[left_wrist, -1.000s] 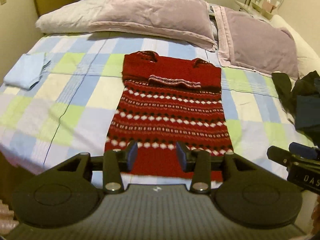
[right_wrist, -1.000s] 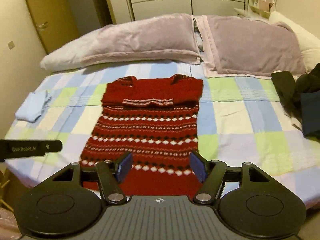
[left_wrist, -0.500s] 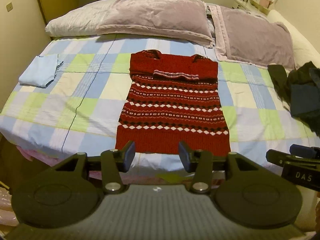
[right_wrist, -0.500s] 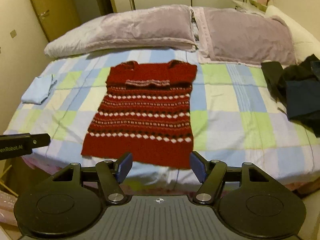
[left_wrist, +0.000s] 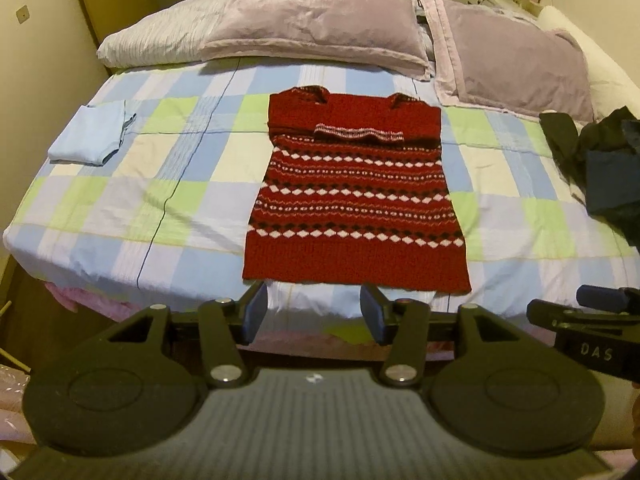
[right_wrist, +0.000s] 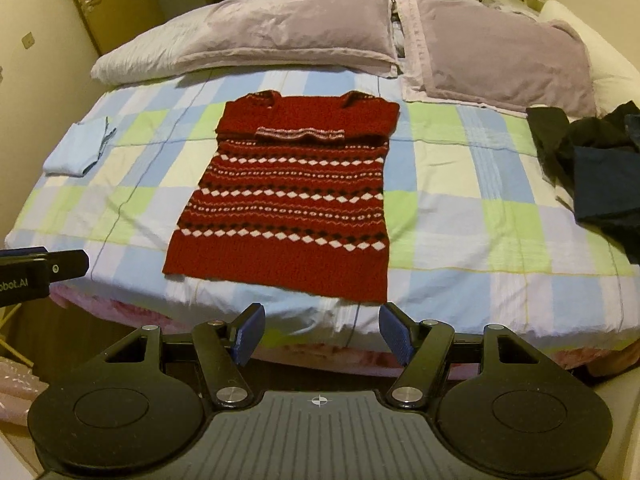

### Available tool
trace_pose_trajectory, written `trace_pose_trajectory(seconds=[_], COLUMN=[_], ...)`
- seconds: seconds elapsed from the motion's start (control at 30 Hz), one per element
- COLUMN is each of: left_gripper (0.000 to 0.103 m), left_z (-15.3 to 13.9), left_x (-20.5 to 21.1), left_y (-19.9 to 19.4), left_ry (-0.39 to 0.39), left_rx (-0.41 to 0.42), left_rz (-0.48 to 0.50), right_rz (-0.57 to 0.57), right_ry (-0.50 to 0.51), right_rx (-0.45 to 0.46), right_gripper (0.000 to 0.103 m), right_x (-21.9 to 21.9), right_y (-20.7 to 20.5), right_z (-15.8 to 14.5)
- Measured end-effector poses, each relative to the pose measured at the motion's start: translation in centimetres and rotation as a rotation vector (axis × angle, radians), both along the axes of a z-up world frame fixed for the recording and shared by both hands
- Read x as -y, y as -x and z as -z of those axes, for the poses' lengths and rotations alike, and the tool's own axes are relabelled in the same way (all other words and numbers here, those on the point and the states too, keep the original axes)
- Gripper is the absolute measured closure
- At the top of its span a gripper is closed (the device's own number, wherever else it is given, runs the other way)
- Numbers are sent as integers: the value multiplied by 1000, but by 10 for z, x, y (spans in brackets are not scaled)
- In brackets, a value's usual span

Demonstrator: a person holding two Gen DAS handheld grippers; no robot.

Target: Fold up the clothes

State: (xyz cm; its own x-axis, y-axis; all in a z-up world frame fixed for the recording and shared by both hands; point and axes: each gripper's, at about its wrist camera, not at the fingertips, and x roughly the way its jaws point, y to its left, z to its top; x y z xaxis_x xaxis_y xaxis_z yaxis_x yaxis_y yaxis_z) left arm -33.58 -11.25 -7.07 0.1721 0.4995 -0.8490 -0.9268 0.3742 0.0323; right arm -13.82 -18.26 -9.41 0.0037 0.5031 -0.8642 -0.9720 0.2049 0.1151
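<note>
A red knitted sweater (left_wrist: 356, 200) (right_wrist: 288, 200) with white diamond bands lies flat on the checked bedsheet (left_wrist: 152, 192) (right_wrist: 460, 208), both sleeves folded across its chest. Its hem lies near the bed's front edge. My left gripper (left_wrist: 316, 312) is open and empty, hanging just in front of that hem, off the bed. My right gripper (right_wrist: 322, 330) is likewise open and empty, a little further back from the hem. The left gripper's side (right_wrist: 36, 272) shows at the left edge of the right wrist view; the right gripper's side (left_wrist: 588, 328) shows at the right edge of the left wrist view.
A folded light blue garment (left_wrist: 90, 134) (right_wrist: 76, 144) rests on the bed's left side. A heap of dark clothes (left_wrist: 600, 160) (right_wrist: 592, 164) lies on the right. Mauve pillows (left_wrist: 304, 28) (right_wrist: 500, 48) line the headboard. A wooden door (left_wrist: 108, 4) stands at the back left.
Both grippers have pulled back from over the sweater's lower part to beyond the bed's front edge. The sweater lies unchanged.
</note>
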Motion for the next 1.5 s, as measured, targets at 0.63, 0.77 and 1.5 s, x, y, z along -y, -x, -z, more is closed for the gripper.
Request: trace_pose_trajectory(seconds=[0.63, 0.77, 1.5], left_gripper=[52, 52, 52], left_z=[-6, -5, 21], left_x=[5, 4, -30], left_y=[-26, -24, 5], left_ry=[-26, -21, 63], left_rx=[-8, -3, -40], left_rz=[29, 21, -64], right_rz=[-4, -21, -100], right_ry=[-36, -36, 5], right_rx=[28, 31, 11], right_gripper=[36, 36, 36], right_x=[2, -2, -39], right_y=[-19, -17, 6], right_z=[-11, -11, 7])
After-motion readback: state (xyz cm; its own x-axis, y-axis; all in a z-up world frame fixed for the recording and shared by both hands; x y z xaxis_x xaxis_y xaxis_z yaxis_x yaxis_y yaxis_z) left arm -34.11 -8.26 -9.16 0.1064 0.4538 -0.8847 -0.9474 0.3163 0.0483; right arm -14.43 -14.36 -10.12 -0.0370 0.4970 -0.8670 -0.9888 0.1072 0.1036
